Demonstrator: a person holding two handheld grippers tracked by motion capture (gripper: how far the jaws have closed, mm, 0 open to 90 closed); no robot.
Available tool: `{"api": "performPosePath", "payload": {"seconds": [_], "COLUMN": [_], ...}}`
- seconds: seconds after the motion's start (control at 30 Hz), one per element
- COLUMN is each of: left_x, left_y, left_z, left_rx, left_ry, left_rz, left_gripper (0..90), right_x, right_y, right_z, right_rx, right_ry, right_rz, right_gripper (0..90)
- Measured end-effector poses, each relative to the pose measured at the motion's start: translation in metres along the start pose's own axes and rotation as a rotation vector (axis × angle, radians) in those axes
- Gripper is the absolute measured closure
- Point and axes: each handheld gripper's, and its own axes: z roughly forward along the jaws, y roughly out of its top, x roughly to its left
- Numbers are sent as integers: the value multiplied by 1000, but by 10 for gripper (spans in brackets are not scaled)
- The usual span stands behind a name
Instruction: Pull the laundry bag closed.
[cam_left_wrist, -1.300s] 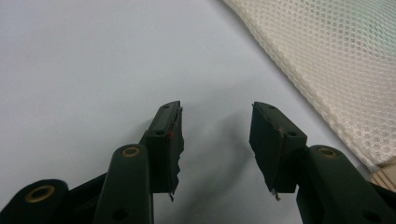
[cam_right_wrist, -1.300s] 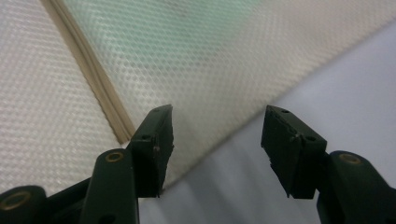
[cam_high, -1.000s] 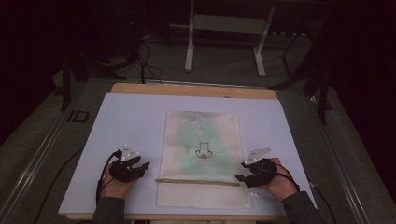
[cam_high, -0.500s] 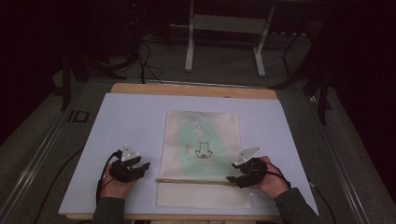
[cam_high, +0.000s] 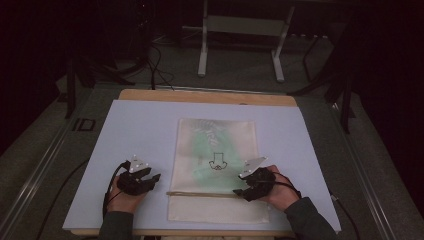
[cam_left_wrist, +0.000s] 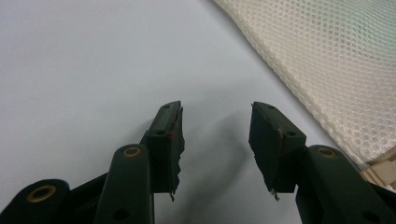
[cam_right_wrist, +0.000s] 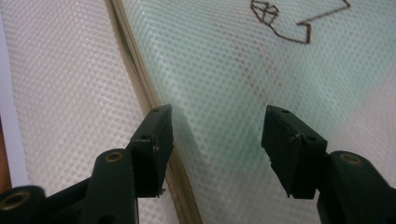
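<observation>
A cream mesh bag (cam_high: 216, 167) lies flat in the middle of the white table cover, with something green inside and a small dark line drawing (cam_high: 218, 161) on it. A tan zipper strip (cam_high: 200, 194) crosses the bag near its front end. My left gripper (cam_high: 152, 178) rests open on the white cover just left of the bag's edge (cam_left_wrist: 327, 70), nothing between its jaws. My right gripper (cam_high: 240, 192) sits open over the bag's right front part, its jaws hovering above the mesh (cam_right_wrist: 224, 88) beside the zipper strip (cam_right_wrist: 140, 74).
The white cover (cam_high: 135, 130) lies on a wooden table whose far edge (cam_high: 207, 96) shows. Beyond it stands a metal frame (cam_high: 240, 30) on a dark floor with cables. A rail (cam_high: 40, 165) runs along the left side.
My right gripper has moved left from beside the bag onto its right front part. The left gripper has stayed in place.
</observation>
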Motion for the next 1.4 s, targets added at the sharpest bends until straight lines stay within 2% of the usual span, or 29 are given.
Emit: {"api": "performPosePath", "payload": {"seconds": [0.43, 0.8, 1.4], "left_x": [1, 1, 2], "left_y": [0, 0, 0], "left_z": [0, -1, -1], "left_rx": [0, 0, -1], "left_ry": [-3, -5, -6], "left_rz": [-1, 1, -2], "left_gripper": [535, 536, 535], "right_x": [9, 15, 24], "right_y": [25, 42, 67], "right_z": [12, 20, 33], "right_rx": [-5, 6, 1], "right_ry": [47, 63, 97], "right_rz": [-36, -88, -140], "right_gripper": [436, 445, 457]}}
